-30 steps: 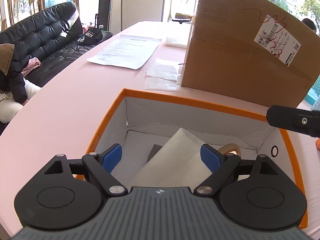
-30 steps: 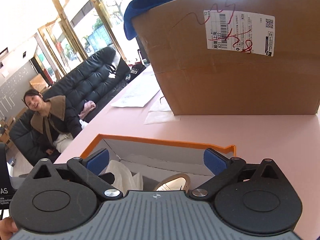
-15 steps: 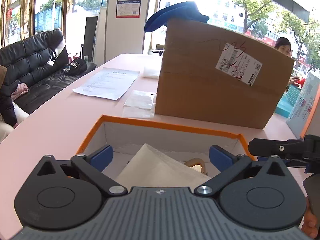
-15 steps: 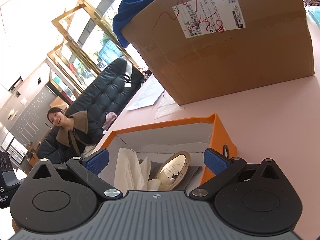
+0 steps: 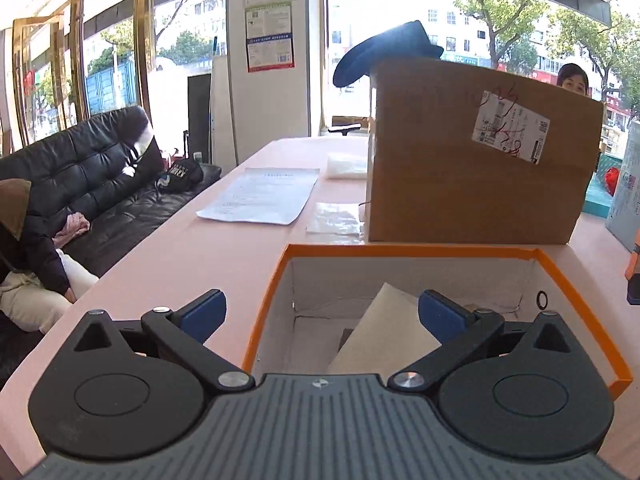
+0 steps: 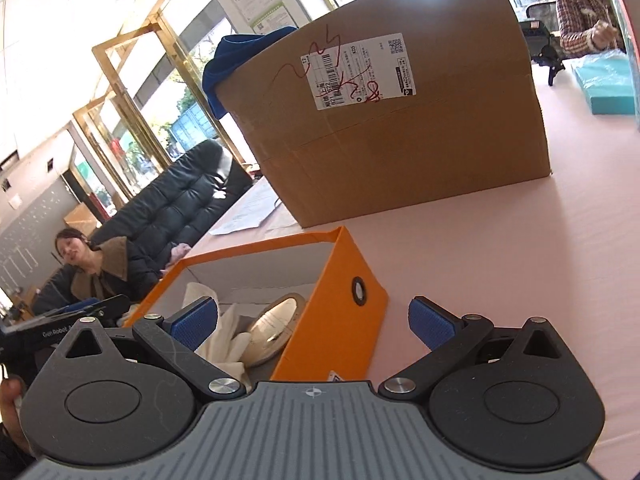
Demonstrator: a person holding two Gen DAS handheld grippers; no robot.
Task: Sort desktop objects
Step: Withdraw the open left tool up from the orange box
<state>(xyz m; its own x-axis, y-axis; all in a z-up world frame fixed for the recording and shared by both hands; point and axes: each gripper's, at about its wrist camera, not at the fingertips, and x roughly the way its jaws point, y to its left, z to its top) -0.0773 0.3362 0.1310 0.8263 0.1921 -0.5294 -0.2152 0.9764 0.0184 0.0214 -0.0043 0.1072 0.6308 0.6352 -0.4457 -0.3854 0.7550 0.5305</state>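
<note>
An orange box [image 5: 584, 304] with white inner walls sits on the pink table, also shown in the right wrist view as the orange box [image 6: 340, 312]. Inside lie a white folded paper [image 5: 384, 336], crumpled white tissue [image 6: 228, 336] and a round gold mirror [image 6: 276, 328]. My left gripper [image 5: 322, 312] is open over the box's near left corner, holding nothing. My right gripper [image 6: 312, 324] is open too, straddling the box's right wall, empty. The left gripper's body [image 6: 72, 320] shows at the left edge of the right wrist view.
A big cardboard carton [image 5: 472, 168] with a blue cloth [image 5: 384, 52] on top stands just behind the box. A printed sheet [image 5: 264, 196] and clear plastic bags [image 5: 336, 218] lie on the table. A teal box [image 6: 608, 84] sits far right. A person sits on the black sofa [image 5: 100, 184].
Both grippers have pulled back and up from the box, still open. The left one has shifted left; the right one has swung right, now over the box's right wall.
</note>
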